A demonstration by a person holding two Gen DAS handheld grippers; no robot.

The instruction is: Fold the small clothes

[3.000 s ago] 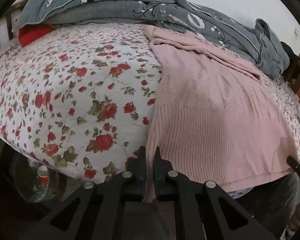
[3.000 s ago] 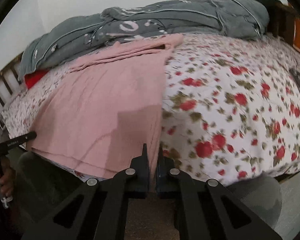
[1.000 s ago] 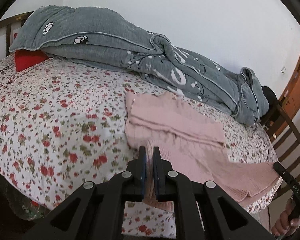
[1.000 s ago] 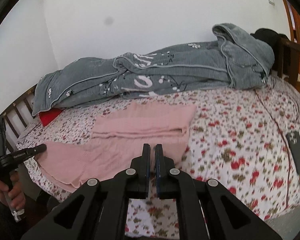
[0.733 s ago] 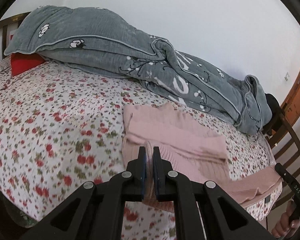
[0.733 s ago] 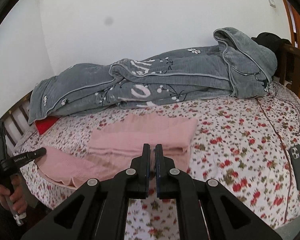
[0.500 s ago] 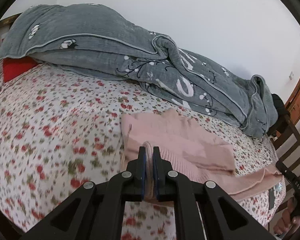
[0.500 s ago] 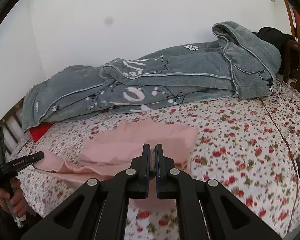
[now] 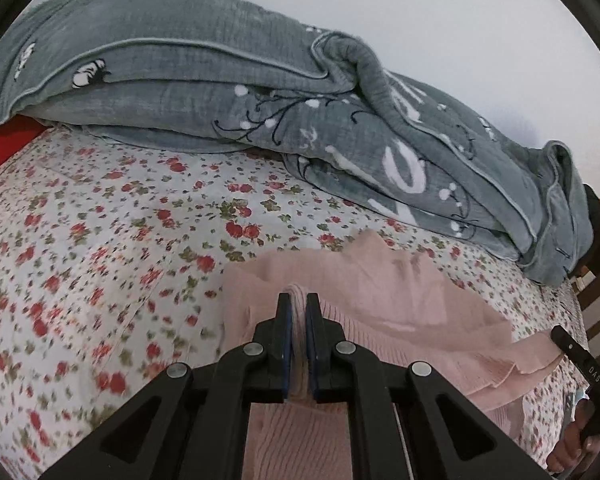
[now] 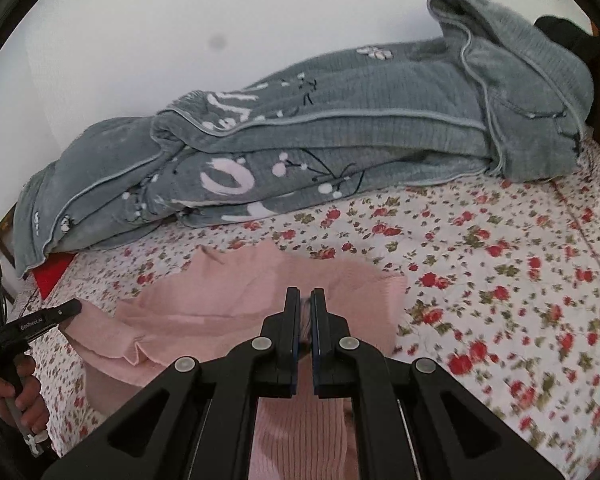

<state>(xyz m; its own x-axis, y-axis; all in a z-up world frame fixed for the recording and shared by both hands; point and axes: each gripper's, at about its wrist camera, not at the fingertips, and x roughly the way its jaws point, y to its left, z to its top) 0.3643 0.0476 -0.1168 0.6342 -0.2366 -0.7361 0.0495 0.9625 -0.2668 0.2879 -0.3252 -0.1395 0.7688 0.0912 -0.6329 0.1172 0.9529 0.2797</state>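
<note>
Pinching a ribbed hem fold, the left gripper (image 9: 296, 312) holds the pink sweater (image 9: 380, 304), which lies on the floral bedsheet (image 9: 100, 260) in front of the grey quilt (image 9: 220, 92). In the right wrist view, the right gripper (image 10: 305, 312) clamps the sweater's other hem corner, also in front of the quilt.
</note>
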